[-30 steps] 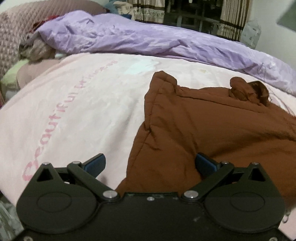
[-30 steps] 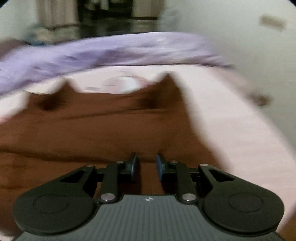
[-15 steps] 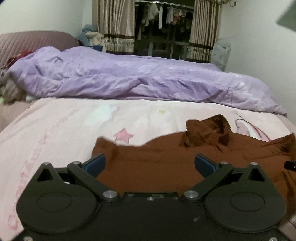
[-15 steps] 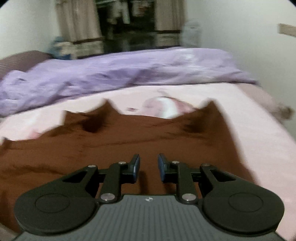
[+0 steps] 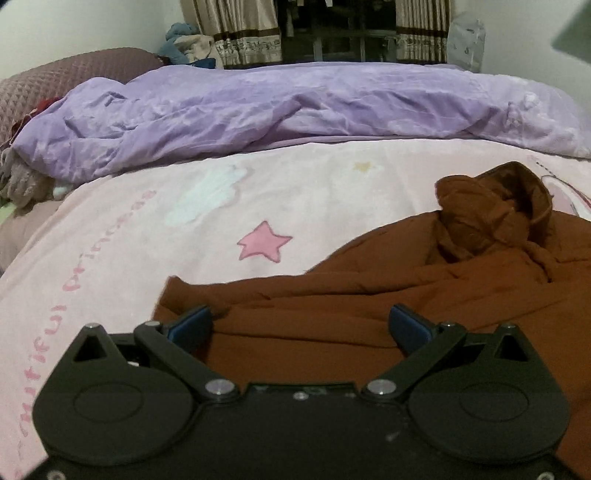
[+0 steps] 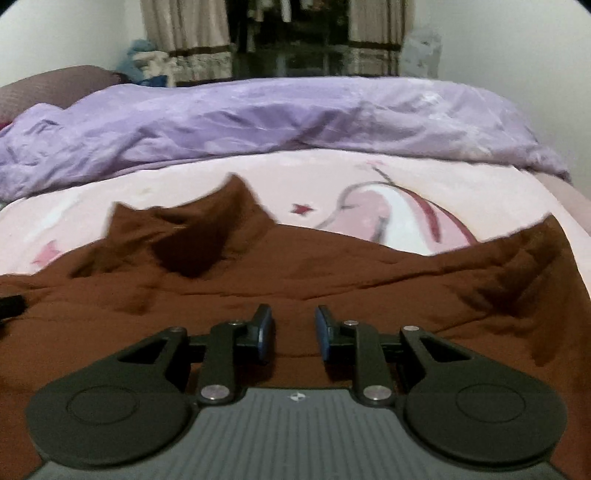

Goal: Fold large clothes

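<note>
A large brown garment [image 5: 369, 314] lies spread and rumpled on the pink bedsheet [image 5: 184, 236], its bunched collar [image 5: 491, 210] raised at the far side. My left gripper [image 5: 301, 325] hovers wide open over the garment's near left corner, with nothing between its blue pads [image 5: 192, 325]. In the right wrist view the same brown garment [image 6: 332, 273] fills the foreground, a far corner [image 6: 546, 240] at the right. My right gripper [image 6: 294, 334] stands over its middle, open by a narrow gap, with nothing pinched between the pads.
A crumpled purple duvet [image 5: 295, 110] runs across the far side of the bed. A quilted headboard [image 5: 74, 74] and piled clothes sit at the far left, curtains [image 5: 240, 33] and a dark window behind. A wall borders the bed's right side.
Both grippers have swung and shifted across the bed. The left view now faces the duvet and window with the garment's corner under its left finger. The right gripper's gap looks slightly wider.
</note>
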A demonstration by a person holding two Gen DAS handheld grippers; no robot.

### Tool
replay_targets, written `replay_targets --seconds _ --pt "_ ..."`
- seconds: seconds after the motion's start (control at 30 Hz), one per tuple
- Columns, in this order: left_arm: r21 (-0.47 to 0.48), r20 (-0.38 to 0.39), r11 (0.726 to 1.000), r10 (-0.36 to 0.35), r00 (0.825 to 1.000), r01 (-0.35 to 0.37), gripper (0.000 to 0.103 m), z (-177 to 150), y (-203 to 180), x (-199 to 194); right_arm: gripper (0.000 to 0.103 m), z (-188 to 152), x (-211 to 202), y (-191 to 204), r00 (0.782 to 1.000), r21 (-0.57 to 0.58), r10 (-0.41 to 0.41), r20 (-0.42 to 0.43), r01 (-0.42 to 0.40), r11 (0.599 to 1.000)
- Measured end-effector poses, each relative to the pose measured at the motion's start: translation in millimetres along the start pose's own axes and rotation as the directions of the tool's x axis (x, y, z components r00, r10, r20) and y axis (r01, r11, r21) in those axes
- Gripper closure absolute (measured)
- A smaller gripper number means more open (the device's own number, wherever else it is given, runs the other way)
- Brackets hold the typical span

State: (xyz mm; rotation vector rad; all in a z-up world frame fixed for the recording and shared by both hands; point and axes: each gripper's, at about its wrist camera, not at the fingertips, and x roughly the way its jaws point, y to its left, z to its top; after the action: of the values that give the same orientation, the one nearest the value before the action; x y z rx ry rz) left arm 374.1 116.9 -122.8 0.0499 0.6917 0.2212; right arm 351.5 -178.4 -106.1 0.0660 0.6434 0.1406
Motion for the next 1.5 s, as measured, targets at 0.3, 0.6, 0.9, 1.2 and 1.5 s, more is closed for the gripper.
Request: replay_targets --seconds 0.3,0.6,0.9,1.2,1.5 --pt "-0.094 -0.051 0.993 0.061 0.997 -0.066 0.0 -9 54 17 0.093 9 7 -113 0.992 0.228 -0.127 0.005 0.123 0.966" --pt "0.003 -0.005 0.989 0.148 0.989 -0.148 0.0 -11 51 -18 0.045 0 -58 -107 0.991 0.142 -0.121 0.059 0.112 0.984" --pt "-0.089 0.064 0.991 0.108 0.992 -0.102 0.0 -23 72 -101 0.013 -65 -131 -159 0.981 0.27 -0.193 0.001 0.185 0.945" --pt "-0.017 0.018 0.999 0.043 0.999 -0.043 0.0 -52 80 -129 0.013 -89 -121 -155 0.998 0.356 -0.035 -0.051 0.051 0.933" --pt "0.0 -0.034 0.999 -0.047 0.998 0.047 0.0 -78 52 -117 0.033 -83 -86 -151 0.997 0.455 0.066 -0.035 -0.043 0.889"
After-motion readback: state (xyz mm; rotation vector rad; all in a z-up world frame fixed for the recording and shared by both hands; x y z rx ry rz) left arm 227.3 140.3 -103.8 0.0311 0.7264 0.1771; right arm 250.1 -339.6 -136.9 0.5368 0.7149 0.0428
